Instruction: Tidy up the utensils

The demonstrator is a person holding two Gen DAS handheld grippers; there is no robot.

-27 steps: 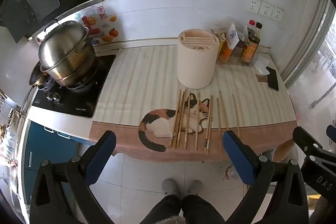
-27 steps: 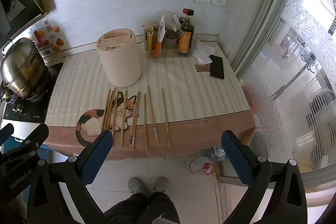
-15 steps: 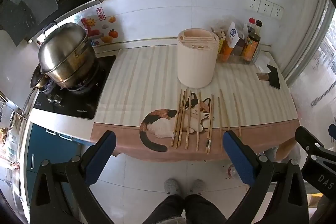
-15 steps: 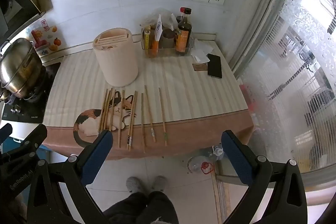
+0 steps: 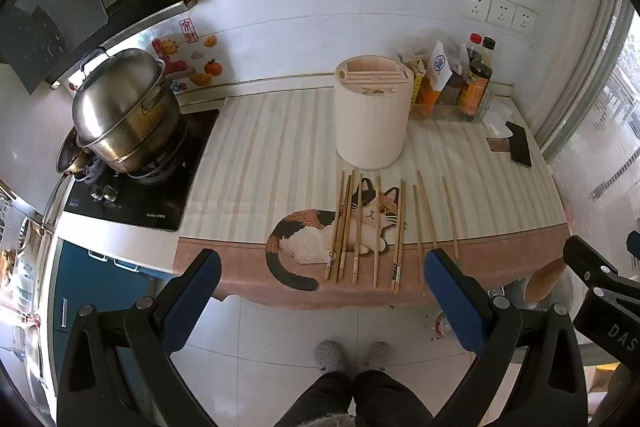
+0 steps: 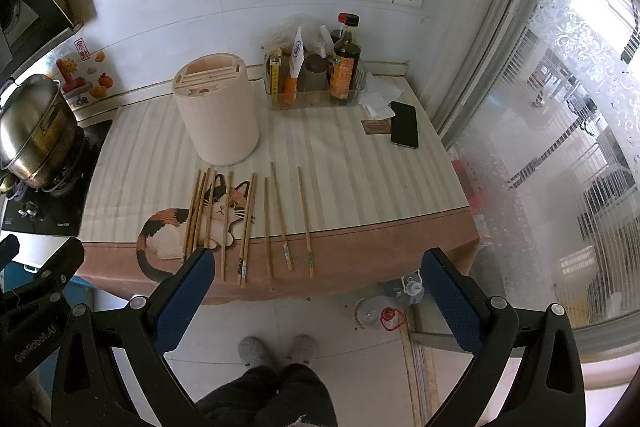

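Several wooden chopsticks (image 5: pixel 376 227) (image 6: pixel 246 223) lie side by side on the cat-print cloth (image 5: pixel 280 163) (image 6: pixel 360 179), near the counter's front edge. Behind them stands a cream round utensil holder (image 5: pixel 373 115) (image 6: pixel 218 115) with slots in its top. My left gripper (image 5: pixel 320 291) hangs open above the floor in front of the counter, nothing between its blue pads. My right gripper (image 6: pixel 318 291) is open too, held to the right of the left one and short of the chopsticks' near ends.
A steel pot (image 5: pixel 124 111) sits on the black stove (image 5: pixel 132 195) at the left. Sauce bottles (image 6: pixel 346 67) in a clear tray, a phone (image 6: pixel 405 125) and papers stand at the back right. A glass door (image 6: pixel 560 147) is on the right. The person's slippered feet (image 6: pixel 276 349) are below.
Both cameras have drawn slightly back and up from the counter, so the chopsticks and holder look a little smaller. Nothing on the counter has moved, and both grippers stay open.
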